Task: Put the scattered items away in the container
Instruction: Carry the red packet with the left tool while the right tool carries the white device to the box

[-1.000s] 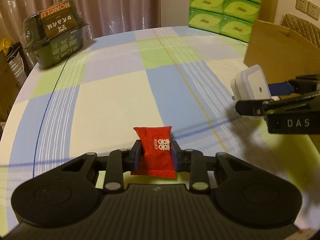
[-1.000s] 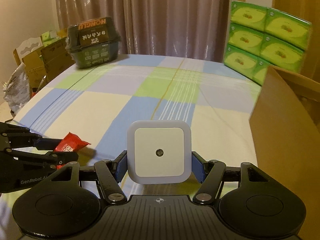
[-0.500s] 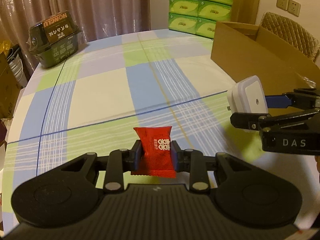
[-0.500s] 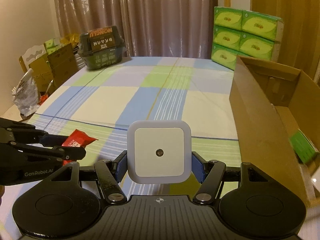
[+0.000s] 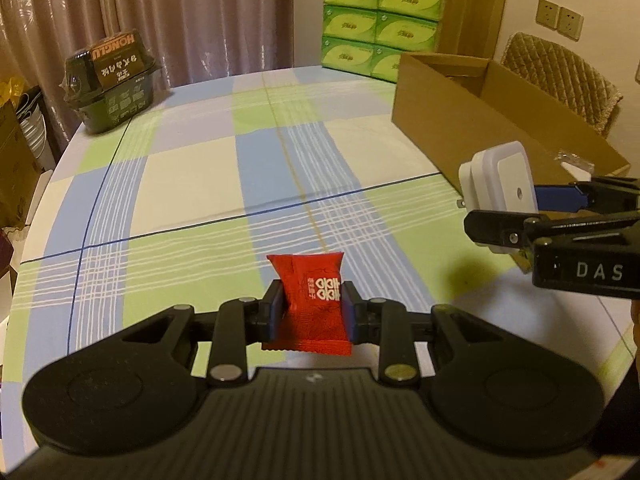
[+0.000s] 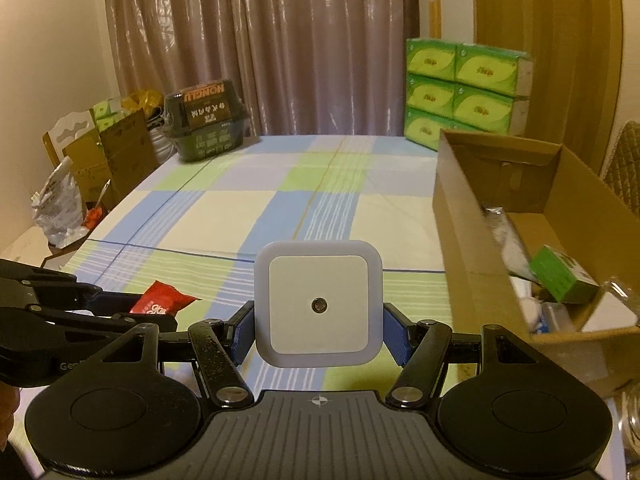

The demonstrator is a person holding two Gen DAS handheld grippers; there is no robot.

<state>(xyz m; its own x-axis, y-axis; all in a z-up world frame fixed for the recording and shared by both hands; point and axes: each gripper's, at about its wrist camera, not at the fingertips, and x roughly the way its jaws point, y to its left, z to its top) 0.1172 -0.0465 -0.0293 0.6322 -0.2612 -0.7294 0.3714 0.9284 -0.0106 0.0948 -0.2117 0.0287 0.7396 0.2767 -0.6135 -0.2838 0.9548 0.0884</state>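
Observation:
My left gripper (image 5: 310,314) is shut on a red snack packet (image 5: 310,300), held above the checked tablecloth; the packet (image 6: 162,304) also shows at the lower left of the right wrist view. My right gripper (image 6: 319,328) is shut on a white square night light (image 6: 319,304), which appears at the right of the left wrist view as the night light (image 5: 500,184). The open cardboard box (image 6: 472,248) stands on the table's right side, to the right of both grippers. Inside it lie a small green box (image 6: 560,280) and some white and clear wrapped items.
A dark green packaged box (image 5: 112,84) sits at the table's far left corner. Stacked green tissue packs (image 5: 380,20) stand behind the table. A quilted chair (image 5: 560,76) is behind the cardboard box. Cartons and bags (image 6: 80,184) crowd the floor left of the table.
Both grippers have risen and drawn back from the table with their items still held. The cardboard box's inside has come into view on the right.

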